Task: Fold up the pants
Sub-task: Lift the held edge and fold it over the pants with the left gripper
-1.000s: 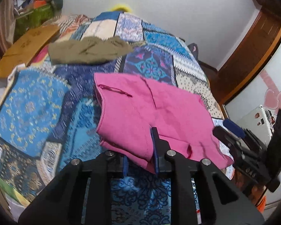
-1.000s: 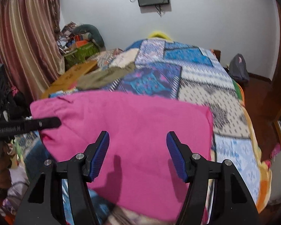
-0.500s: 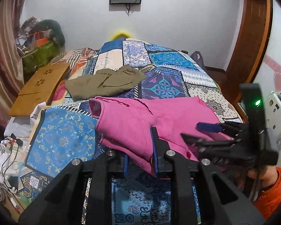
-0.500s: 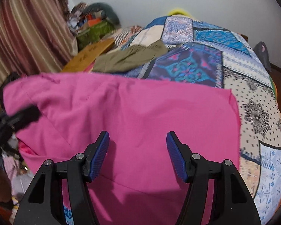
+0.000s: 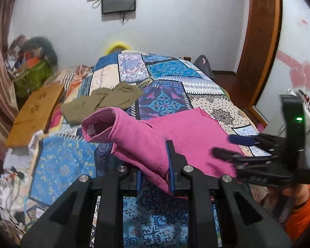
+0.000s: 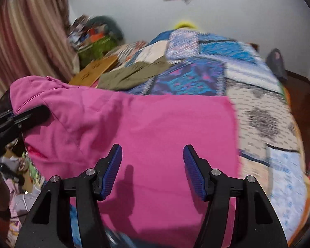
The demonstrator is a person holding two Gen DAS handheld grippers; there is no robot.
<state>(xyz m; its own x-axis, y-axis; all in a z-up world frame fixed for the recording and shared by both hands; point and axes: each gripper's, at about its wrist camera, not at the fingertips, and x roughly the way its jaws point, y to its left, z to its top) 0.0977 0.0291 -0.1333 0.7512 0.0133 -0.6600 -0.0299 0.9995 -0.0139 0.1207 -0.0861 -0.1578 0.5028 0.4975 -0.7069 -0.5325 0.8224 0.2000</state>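
Pink pants (image 5: pixel 186 132) lie on a patchwork quilt (image 5: pixel 165 72) covering the bed. My left gripper (image 5: pixel 155 165) is shut on a bunched fold at their near edge and holds it off the quilt, so one open end gapes towards the upper left. In the right wrist view the pants (image 6: pixel 155 124) spread flat under my right gripper (image 6: pixel 153 150), which is open with nothing between its blue pads. The left gripper (image 6: pixel 20 117) shows at that view's left edge, clamped on the raised cloth. The right gripper (image 5: pixel 229 145) hovers over the pants' right side.
An olive garment (image 5: pixel 105 101) lies crumpled on the quilt beyond the pants. A wooden board (image 5: pixel 35 111) and a green basket (image 5: pixel 31 78) stand along the bed's left side. A dark bag (image 5: pixel 203 64) sits at the far right. An orange sleeve (image 5: pixel 301 210) is at the lower right.
The left gripper has risen and rolled with the pink cloth in it, lifting the edge so the open end now shows. The right gripper has shifted over the pants, still open.
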